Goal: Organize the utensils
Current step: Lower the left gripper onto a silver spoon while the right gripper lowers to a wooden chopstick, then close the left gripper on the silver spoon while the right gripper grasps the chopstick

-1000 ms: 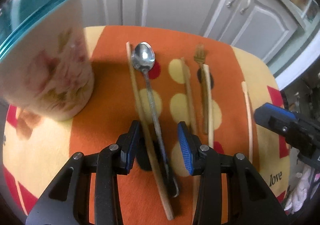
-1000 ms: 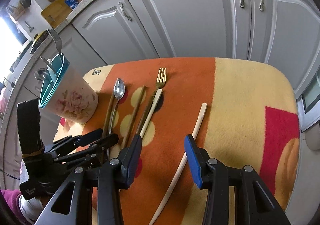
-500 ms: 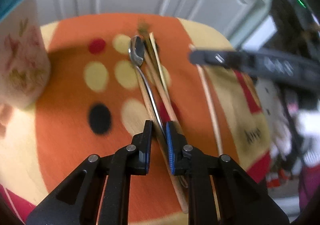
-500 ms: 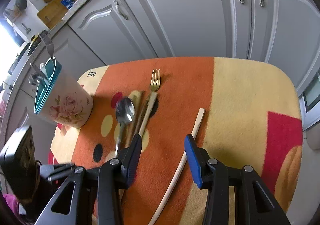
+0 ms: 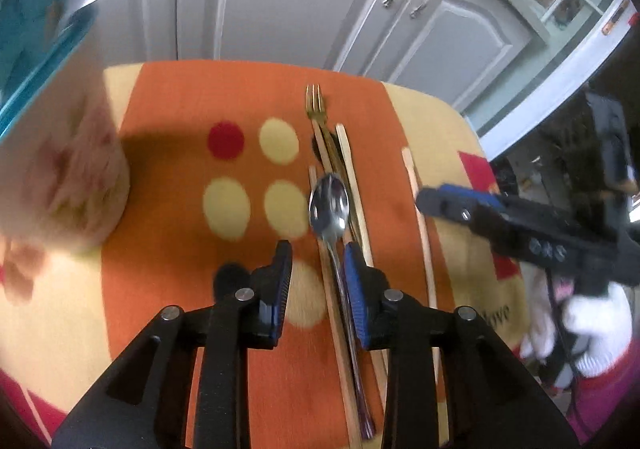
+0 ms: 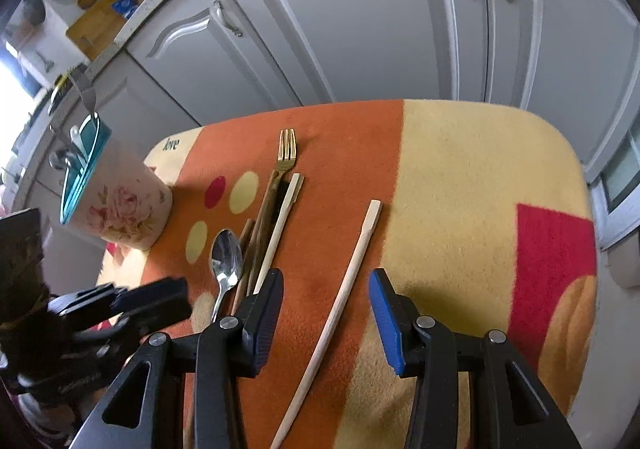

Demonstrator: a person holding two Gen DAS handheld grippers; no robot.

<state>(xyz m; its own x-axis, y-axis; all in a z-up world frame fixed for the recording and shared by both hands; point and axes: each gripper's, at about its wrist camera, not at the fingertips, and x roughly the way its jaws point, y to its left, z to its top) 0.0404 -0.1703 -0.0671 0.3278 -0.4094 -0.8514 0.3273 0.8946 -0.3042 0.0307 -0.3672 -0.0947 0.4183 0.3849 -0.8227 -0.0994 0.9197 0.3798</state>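
Note:
A steel spoon [image 5: 329, 205] lies on the orange cloth [image 5: 180, 177] with wooden chopsticks [image 5: 352, 185] bunched beside it and a gold fork [image 5: 315, 105] beyond. My left gripper [image 5: 318, 273] is open, its jaws either side of the spoon handle and one chopstick. My right gripper [image 6: 326, 313] is open and empty over a lone pale chopstick [image 6: 348, 277]. The spoon [image 6: 227, 261], fork [image 6: 287, 153] and left gripper [image 6: 148, 301] show in the right wrist view. A floral utensil cup [image 6: 120, 213] stands at the left.
The cup [image 5: 60, 161] is blurred, close on my left. It holds several utensils [image 6: 76, 145]. The right gripper [image 5: 500, 221] reaches in from the right. Grey cabinet doors [image 6: 360, 29] stand behind the table's far edge.
My left gripper shut on the spoon and a chopstick, dragged them right against the other utensils, and has now opened. The right gripper has barely moved.

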